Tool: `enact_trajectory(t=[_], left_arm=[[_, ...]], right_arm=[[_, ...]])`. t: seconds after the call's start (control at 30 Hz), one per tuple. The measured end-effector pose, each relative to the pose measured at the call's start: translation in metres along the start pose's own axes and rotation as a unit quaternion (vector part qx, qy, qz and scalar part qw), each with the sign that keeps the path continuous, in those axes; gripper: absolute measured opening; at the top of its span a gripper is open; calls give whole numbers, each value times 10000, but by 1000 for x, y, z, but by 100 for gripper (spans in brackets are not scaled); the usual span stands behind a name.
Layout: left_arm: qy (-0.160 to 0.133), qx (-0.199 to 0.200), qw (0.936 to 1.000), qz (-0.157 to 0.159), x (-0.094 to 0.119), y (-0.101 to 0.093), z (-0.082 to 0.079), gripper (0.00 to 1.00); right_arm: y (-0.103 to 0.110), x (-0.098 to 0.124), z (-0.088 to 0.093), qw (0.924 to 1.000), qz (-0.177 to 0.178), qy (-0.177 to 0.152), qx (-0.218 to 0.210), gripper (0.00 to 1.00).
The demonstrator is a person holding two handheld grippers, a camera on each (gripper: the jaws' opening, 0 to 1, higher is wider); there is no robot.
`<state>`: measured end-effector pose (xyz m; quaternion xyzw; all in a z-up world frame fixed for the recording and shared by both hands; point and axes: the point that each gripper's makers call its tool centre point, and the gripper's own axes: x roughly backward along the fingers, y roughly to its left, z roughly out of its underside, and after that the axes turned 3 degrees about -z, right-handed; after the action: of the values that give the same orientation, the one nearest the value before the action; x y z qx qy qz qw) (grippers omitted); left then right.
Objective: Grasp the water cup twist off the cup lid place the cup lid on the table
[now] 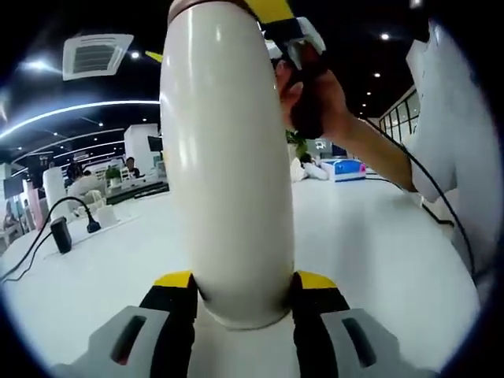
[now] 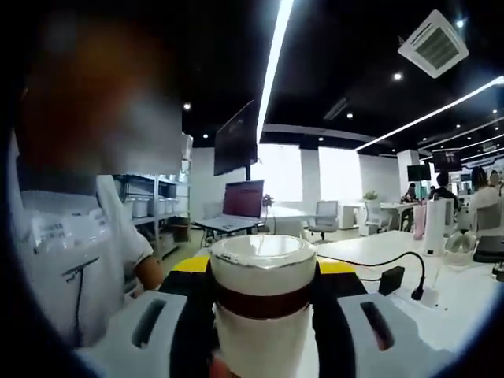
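A tall white water cup (image 1: 228,157) stands upright between the yellow-tipped jaws of my left gripper (image 1: 244,285), which is shut on its lower body over the white table (image 1: 378,252). At the cup's top, my right gripper (image 1: 287,31) comes in from the right, held by a person's hand (image 1: 315,94). In the right gripper view, the white cup lid (image 2: 260,253), with a dark brown band beneath it, sits between the jaws of my right gripper (image 2: 264,268), which is shut on it. I cannot tell whether the lid is loose from the cup.
A black plug (image 1: 61,234) with its cable lies on the table to the left. A black adapter (image 2: 391,279) and cord rest on the table (image 2: 465,307). The person's white shirt (image 2: 71,260) is close by. Desks and chairs stand far behind.
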<state>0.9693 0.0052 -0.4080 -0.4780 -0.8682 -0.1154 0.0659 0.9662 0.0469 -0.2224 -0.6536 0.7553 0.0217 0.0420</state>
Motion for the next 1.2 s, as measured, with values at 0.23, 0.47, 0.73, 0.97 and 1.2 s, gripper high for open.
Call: enact_trajectory(t=[0.23,0.47,0.73,0.97,1.2], left_arm=[[-267,401,9988,108,-3,1,-12,50],[-337,499,9981,147,-4,0,-15,50],[-354,432,9983,166,-4,-1,-15,50],[-354,410,9984,163,-4,-1,-16,50],[-359,385,9985,170,-2,-4,-18,49]], right_arm=[[2,0,0,10000,-61,13,9,50],[1,0,1,10000,-23,67,-21,50],[1,6,3,9981,414,451,79,53],[-1,26,-13,9851,1686,197,-260,58],[14,24,-29,9702,2417,-103,-132,68]])
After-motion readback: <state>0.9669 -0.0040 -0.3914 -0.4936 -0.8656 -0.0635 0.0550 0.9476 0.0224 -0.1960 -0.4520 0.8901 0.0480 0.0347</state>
